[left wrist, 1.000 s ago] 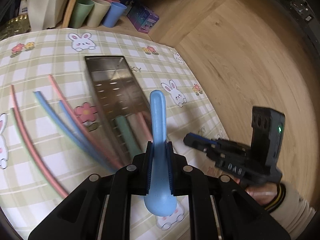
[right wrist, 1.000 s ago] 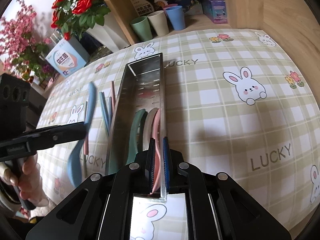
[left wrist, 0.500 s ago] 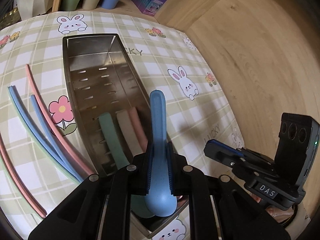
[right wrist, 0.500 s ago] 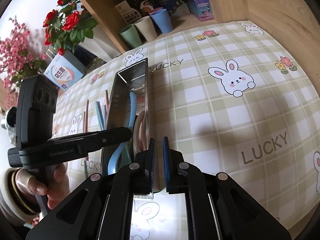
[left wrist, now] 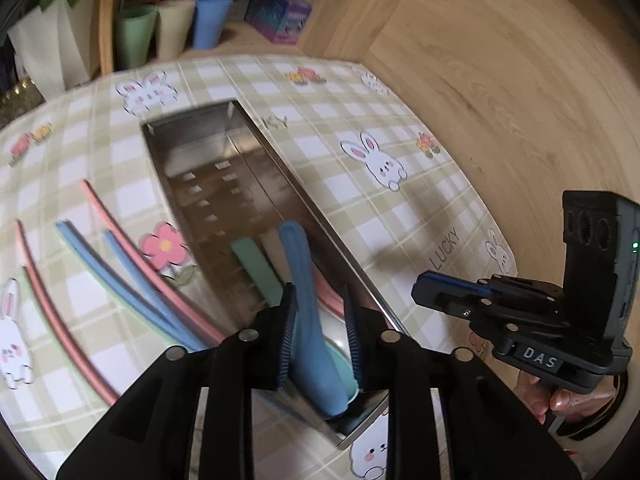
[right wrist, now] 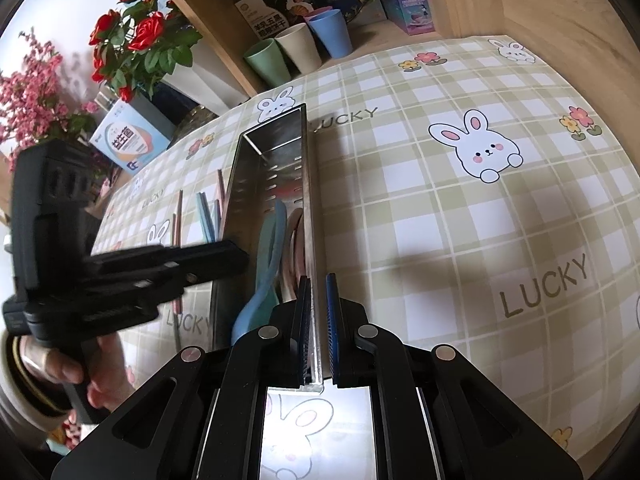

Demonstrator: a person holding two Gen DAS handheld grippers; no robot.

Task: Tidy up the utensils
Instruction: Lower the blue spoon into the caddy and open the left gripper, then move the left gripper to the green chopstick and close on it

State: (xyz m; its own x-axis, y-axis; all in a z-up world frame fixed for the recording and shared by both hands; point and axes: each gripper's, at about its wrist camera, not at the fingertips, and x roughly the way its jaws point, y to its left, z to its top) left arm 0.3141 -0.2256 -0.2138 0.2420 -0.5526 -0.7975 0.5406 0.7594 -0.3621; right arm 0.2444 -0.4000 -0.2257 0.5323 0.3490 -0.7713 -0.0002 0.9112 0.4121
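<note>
Blue spoon (left wrist: 308, 320) being released into the steel tray (left wrist: 256, 148)

Left gripper (left wrist: 320, 336) jaws opening around the light, stiff, slick spoon; right gripper (right wrist: 318, 332) pinches the tray's thin wall. Best gripped mid-handle.

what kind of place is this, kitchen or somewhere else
Probably a home dining or kitchen corner, not a workshop. A bunny-print checked tablecloth covers the table, pastel cups and snack boxes sit on a wooden shelf, and red flowers stand beside it.
</note>
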